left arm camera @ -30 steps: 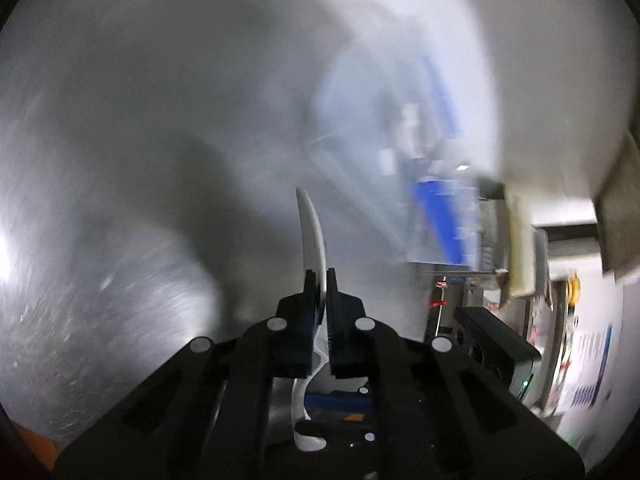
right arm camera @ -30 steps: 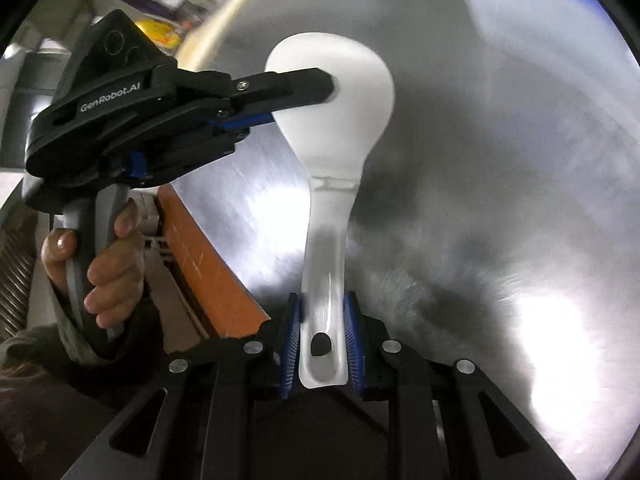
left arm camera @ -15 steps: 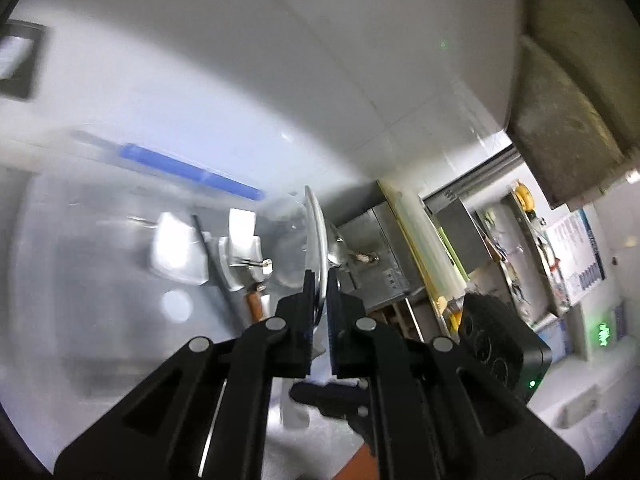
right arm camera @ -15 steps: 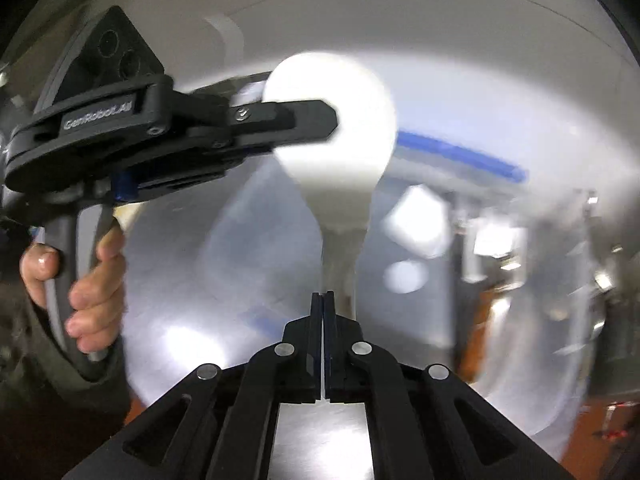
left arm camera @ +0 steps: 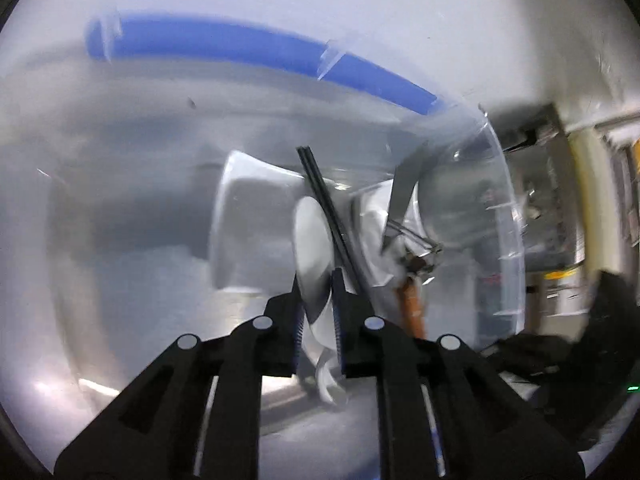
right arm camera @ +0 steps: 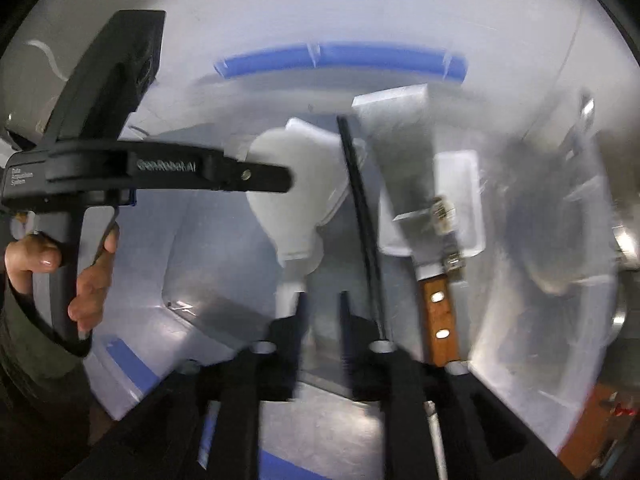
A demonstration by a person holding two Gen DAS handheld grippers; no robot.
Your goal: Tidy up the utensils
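The white plastic rice paddle [right arm camera: 286, 200] hung over the clear plastic storage bin with blue handles [left arm camera: 508, 240], its broad blade pinched flat between the pads of the left claw [left arm camera: 316, 304], which in the right wrist view reached in from the side. The right claw [right arm camera: 320, 312] stood spread just under the paddle's handle end, gripping nothing. In the bin lay a pair of black chopsticks [right arm camera: 362, 220], a steel cleaver with a riveted wooden handle [right arm camera: 404, 152] and white rectangular dishes [right arm camera: 460, 200]. The paddle looked light, stiff and glossy, so likely to slip or swing under a pinch on the wide blade; the narrow handle probably offered the surer hold. Being plastic, it should take a short drop into the bin without harm.
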